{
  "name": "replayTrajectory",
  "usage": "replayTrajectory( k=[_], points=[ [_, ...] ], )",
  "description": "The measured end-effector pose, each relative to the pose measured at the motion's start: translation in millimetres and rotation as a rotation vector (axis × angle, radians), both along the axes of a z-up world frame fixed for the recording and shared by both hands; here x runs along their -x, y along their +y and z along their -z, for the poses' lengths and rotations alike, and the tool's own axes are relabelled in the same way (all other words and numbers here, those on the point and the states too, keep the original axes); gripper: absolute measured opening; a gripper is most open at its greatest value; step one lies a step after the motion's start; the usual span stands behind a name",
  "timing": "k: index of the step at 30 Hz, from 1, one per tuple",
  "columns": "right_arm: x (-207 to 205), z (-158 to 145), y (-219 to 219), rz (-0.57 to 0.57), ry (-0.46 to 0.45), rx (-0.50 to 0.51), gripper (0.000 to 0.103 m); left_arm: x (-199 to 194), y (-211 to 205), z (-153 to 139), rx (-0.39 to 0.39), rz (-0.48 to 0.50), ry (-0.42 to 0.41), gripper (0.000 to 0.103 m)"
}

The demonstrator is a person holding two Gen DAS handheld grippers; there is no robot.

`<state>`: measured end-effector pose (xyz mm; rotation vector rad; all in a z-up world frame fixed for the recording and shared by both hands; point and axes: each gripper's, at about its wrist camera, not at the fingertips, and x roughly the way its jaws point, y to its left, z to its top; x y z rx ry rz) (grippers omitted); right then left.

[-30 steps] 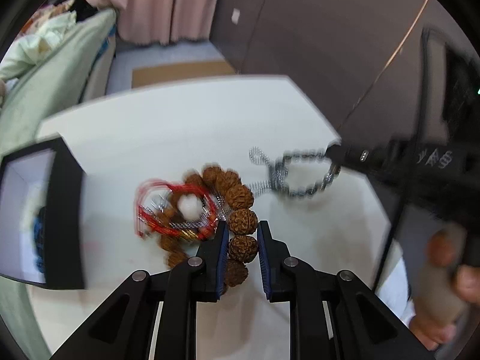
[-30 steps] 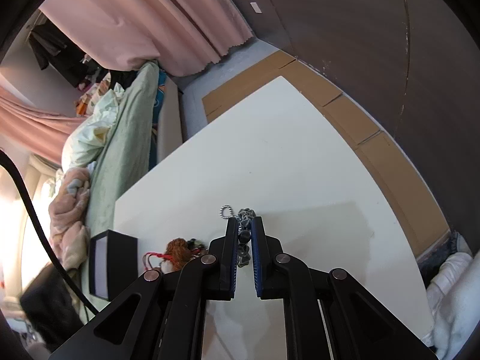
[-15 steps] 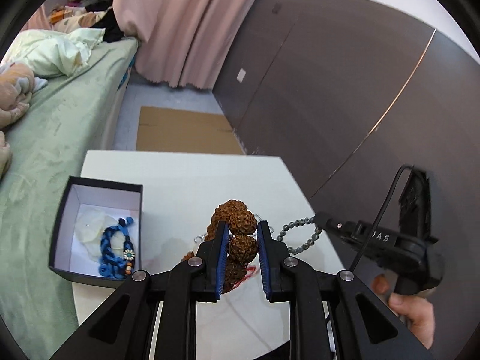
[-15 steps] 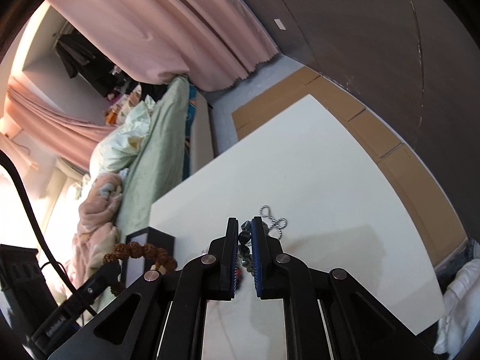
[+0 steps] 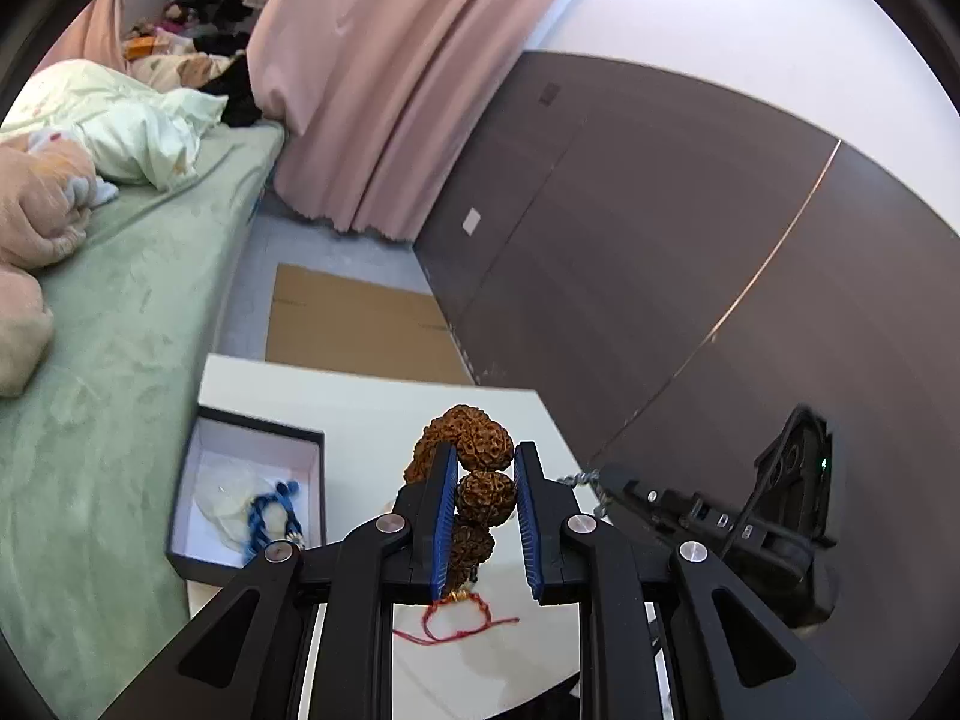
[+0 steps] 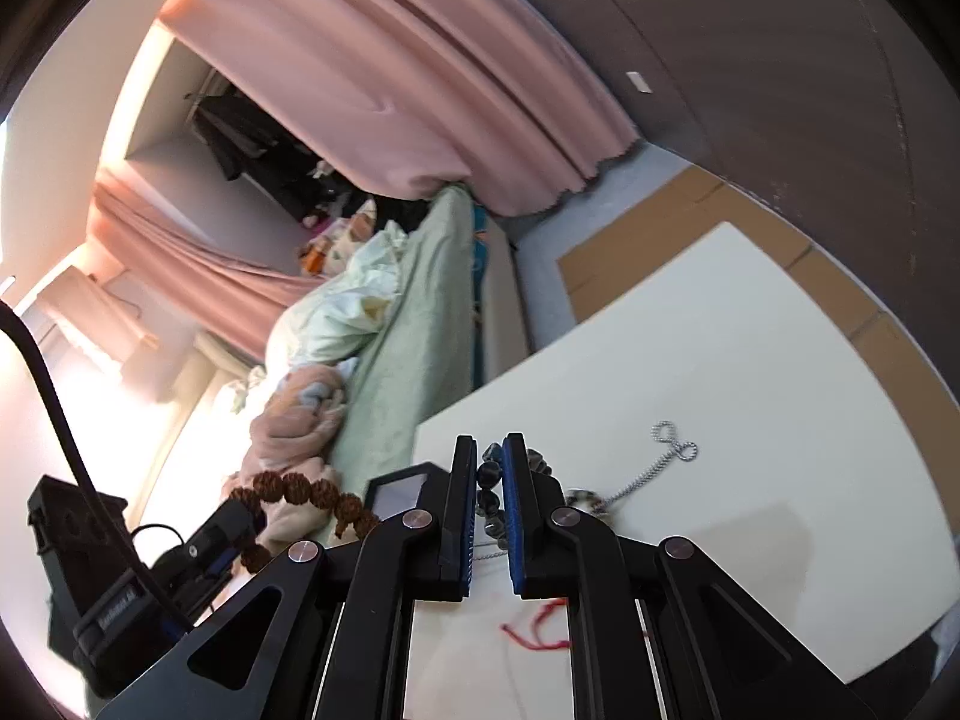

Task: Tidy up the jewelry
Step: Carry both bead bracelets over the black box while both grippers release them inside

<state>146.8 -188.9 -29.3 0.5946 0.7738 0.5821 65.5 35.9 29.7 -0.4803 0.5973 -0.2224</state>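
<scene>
Left gripper [image 5: 485, 495] jaws clamp the brown seed bracelet [image 5: 474, 450], held above the table [image 5: 360, 408]. Right gripper [image 6: 492, 480] jaws grip the dark bead bracelet [image 6: 489, 495]. Open jewelry box [image 5: 252, 498] sits near the table's left edge.

Brown, wrinkled beads [image 5: 485, 491] between blue pads [image 5: 444, 516]; dark grey beads [image 6: 489, 501] on a silver chain [image 6: 648, 474]; red cord [image 5: 456, 624] on white table [image 6: 750, 360]; black box [image 5: 198, 564], white inside, holding blue bracelet [image 5: 267, 513]; pink curtain [image 5: 372, 78].
</scene>
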Motion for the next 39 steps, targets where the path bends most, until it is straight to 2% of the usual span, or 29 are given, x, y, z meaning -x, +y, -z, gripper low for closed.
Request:
replayTrajectory(
  k=[10,17,25,28,33,39],
  points=[
    [6.4,-13.9,18.8,-0.043,-0.072,-0.065,0.010,11.6,23.5,-32.8,0.030,-0.040,-0.083,0.020],
    [6.0,-17.1,24.4,-0.054,-0.084,-0.096,0.010,20.2,30.1,-56.0,0.051,-0.042,-0.149,0.020],
    [2.2,-17.7,28.6,-0.061,-0.085,-0.119,0.010,21.7,39.0,-75.7,0.099,-0.040,-0.202,0.020],
    [0.4,-17.1,31.5,-0.069,-0.087,-0.129,0.010,24.5,43.0,-80.2,0.157,-0.001,-0.239,0.020],
    [-3.2,-17.1,38.0,-0.087,-0.093,-0.139,0.010,20.0,46.6,-82.8,0.089,-0.067,-0.221,0.020],
    [-11.5,-14.1,48.6,-0.105,-0.090,-0.147,0.010,3.6,62.6,-65.9,0.096,-0.120,-0.152,0.020]
  ],
)
